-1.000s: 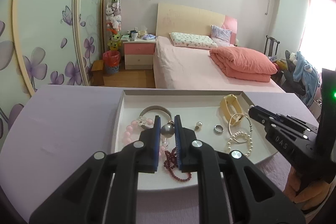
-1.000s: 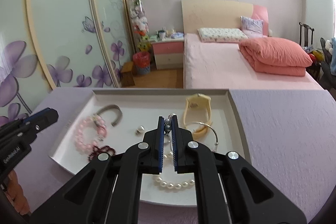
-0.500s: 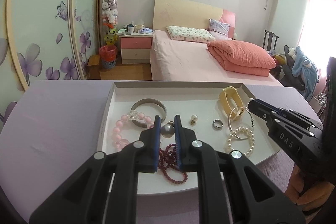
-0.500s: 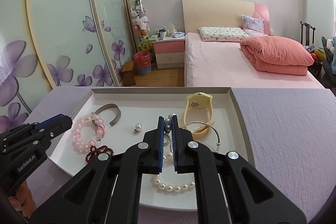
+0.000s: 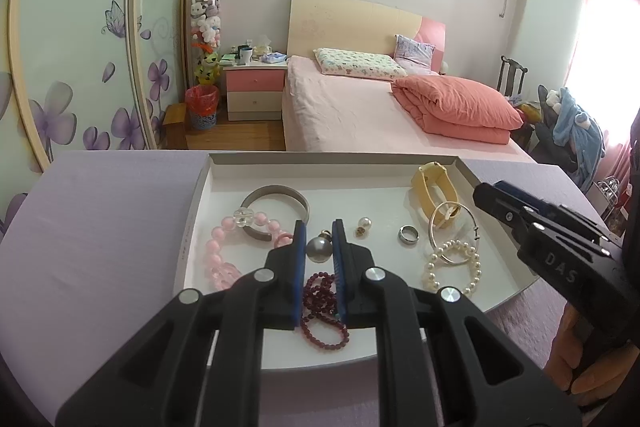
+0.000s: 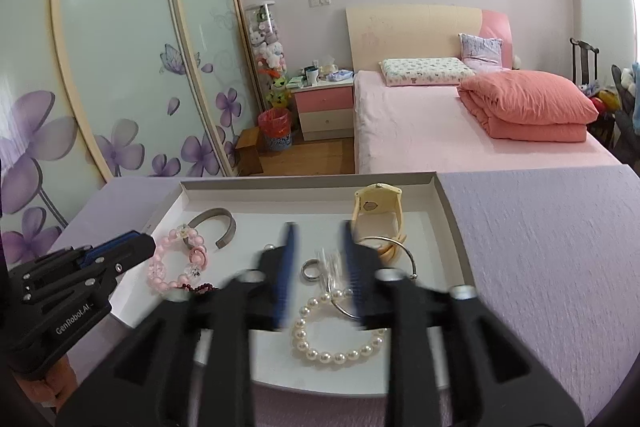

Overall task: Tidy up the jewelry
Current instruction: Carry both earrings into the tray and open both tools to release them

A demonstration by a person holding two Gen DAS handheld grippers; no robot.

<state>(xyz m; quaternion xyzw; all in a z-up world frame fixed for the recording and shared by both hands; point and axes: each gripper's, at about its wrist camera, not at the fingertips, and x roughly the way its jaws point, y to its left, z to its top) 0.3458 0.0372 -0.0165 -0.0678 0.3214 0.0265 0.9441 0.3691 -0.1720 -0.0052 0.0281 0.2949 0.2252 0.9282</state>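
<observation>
A grey pearl [image 5: 319, 249] is clamped by the left gripper [image 5: 319, 233]; the right gripper [image 6: 318, 243] is being opened above a ring [image 6: 311, 270], nothing held.

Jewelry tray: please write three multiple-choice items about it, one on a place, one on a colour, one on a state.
1. Where in the tray is the yellow watch?
A near left corner
B far right part
C centre

2. What colour is the bead bracelet by the metal bangle?
A pink
B green
C black

3. The left hand-held gripper is:
A wide open, empty
B shut on the grey pearl pendant
C lying on the table

Key: B, it lies by the far right wall; A, its beads are pale pink; B, both pads press the pearl.
</observation>
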